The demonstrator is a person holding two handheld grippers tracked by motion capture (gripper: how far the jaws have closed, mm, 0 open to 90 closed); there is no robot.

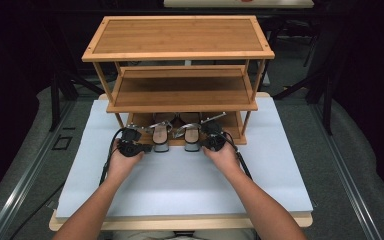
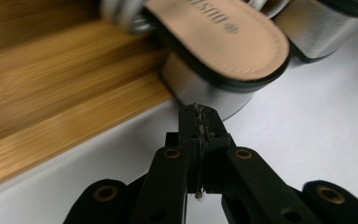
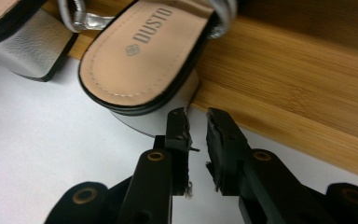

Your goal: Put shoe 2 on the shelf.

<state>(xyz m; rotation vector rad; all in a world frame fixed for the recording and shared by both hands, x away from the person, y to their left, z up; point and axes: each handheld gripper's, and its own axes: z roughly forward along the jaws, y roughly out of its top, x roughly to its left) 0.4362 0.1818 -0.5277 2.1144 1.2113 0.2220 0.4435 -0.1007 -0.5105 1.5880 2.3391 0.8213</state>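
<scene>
On the white table (image 1: 180,185), seen from the high view, a three-tier bamboo rack (image 1: 180,55) is stood, and a pair of silver block-heeled sandals is set at its lowest shelf with heels overhanging the front edge. The left gripper (image 1: 132,145) is held beside the left sandal (image 1: 160,137), the right gripper (image 1: 212,140) beside the right sandal (image 1: 192,137).

From the left gripper view, the left gripper's (image 2: 199,116) jaws are seen pressed together on nothing, their tips just at the sandal's silver heel (image 2: 205,91).

From the right gripper view, the right gripper's (image 3: 196,123) jaws are parted slightly, nothing between them, just beside the heel (image 3: 144,121).
</scene>
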